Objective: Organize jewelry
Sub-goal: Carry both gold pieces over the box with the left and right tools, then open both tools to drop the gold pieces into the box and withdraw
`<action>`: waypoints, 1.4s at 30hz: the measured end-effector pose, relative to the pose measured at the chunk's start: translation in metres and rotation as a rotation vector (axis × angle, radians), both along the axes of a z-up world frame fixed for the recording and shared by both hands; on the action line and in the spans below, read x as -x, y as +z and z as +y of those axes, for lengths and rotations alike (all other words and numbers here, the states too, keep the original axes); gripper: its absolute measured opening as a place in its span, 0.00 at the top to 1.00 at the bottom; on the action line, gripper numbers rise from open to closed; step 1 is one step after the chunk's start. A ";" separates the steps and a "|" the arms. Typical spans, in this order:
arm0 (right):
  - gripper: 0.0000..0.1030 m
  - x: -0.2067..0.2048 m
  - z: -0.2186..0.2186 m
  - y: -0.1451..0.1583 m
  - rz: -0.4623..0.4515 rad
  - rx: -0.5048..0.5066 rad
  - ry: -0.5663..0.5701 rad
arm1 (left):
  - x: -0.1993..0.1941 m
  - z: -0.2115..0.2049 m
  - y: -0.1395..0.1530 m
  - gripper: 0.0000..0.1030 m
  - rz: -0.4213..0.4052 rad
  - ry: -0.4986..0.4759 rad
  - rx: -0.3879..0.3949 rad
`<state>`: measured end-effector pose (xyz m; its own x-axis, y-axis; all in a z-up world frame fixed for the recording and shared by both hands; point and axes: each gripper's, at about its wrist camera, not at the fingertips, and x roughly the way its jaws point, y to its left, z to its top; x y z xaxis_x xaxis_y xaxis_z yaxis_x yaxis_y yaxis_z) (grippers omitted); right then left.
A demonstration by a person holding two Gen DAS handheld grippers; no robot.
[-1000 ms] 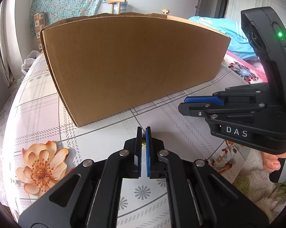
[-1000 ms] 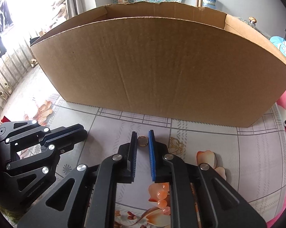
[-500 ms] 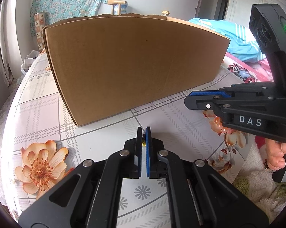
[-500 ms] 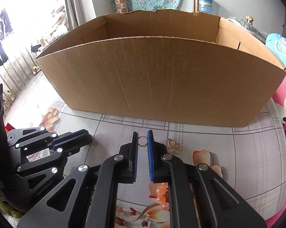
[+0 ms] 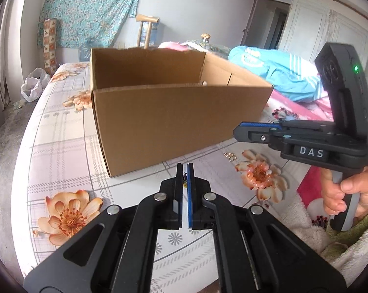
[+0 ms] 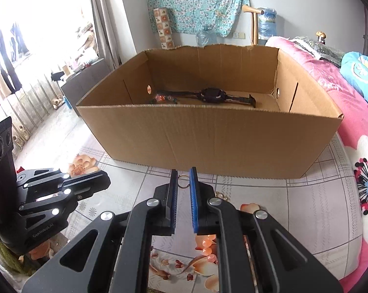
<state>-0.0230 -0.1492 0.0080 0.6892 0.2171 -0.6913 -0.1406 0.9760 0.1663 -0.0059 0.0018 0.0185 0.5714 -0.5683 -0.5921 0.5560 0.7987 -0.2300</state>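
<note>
The left gripper [image 5: 184, 171] sits at the bottom middle of its own view. Its 2 fingers are almost together and pinch a tiny dark and yellow bit of jewelry [image 5: 184, 182]. It is too small to tell what it is.

The right gripper [image 6: 183, 175] is at the bottom middle of its own view. Its 2 fingers squeeze a small gold ring [image 6: 183, 181] at their tips, above the flowered tablecloth [image 6: 269, 195]. In the left view this gripper pokes in from the right edge, and a hand [image 5: 350, 195] holds its handle.

A big cardboard box [image 6: 208, 136] fills the middle of both views, just past the grippers. Inside it, near the back wall, lie a black watch [image 6: 212, 95] and some colored beads [image 6: 163, 98] to the left of it.

A small gold piece [image 6: 219, 194] lies on the tablecloth just right of the right gripper's fingers, near the front of the box.
</note>
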 end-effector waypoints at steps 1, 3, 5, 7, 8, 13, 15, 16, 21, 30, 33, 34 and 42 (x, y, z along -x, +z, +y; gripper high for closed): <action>0.90 0.001 -0.002 0.007 -0.017 -0.005 0.003 | 0.001 0.002 0.010 0.98 -0.018 -0.005 0.019; 0.90 0.004 -0.007 0.025 -0.063 -0.013 0.012 | -0.001 0.003 0.031 0.98 -0.039 -0.030 0.065; 0.90 0.001 -0.017 0.043 -0.114 -0.024 0.023 | -0.010 0.001 0.050 0.98 -0.048 -0.046 0.096; 0.90 -0.006 -0.027 0.060 -0.159 -0.016 0.032 | -0.025 -0.006 0.066 0.98 -0.048 -0.051 0.112; 0.90 -0.011 -0.032 0.068 -0.174 -0.010 0.034 | -0.036 -0.011 0.072 0.98 -0.041 -0.052 0.112; 0.90 -0.058 -0.059 0.083 -0.140 -0.022 0.059 | -0.098 -0.046 0.081 0.98 0.098 -0.071 0.104; 0.90 -0.083 -0.069 0.077 -0.073 -0.035 0.058 | -0.125 -0.060 0.072 0.98 0.200 -0.082 0.121; 0.90 -0.095 -0.073 0.072 -0.037 -0.034 0.048 | -0.135 -0.068 0.066 0.98 0.241 -0.088 0.125; 0.90 -0.142 -0.091 0.040 0.111 -0.056 0.033 | -0.169 -0.102 0.034 0.98 0.399 -0.070 0.098; 0.90 -0.163 -0.100 0.027 0.156 -0.078 0.010 | -0.181 -0.110 0.014 0.92 0.483 -0.041 0.118; 0.90 -0.162 -0.103 0.029 0.146 -0.082 0.000 | -0.181 -0.106 0.017 0.92 0.473 -0.032 0.124; 0.90 -0.161 -0.104 0.031 0.139 -0.086 -0.003 | -0.180 -0.104 0.018 0.92 0.467 -0.030 0.126; 0.90 -0.136 -0.105 0.060 0.044 -0.110 -0.003 | -0.163 -0.086 0.039 0.91 0.375 -0.014 0.134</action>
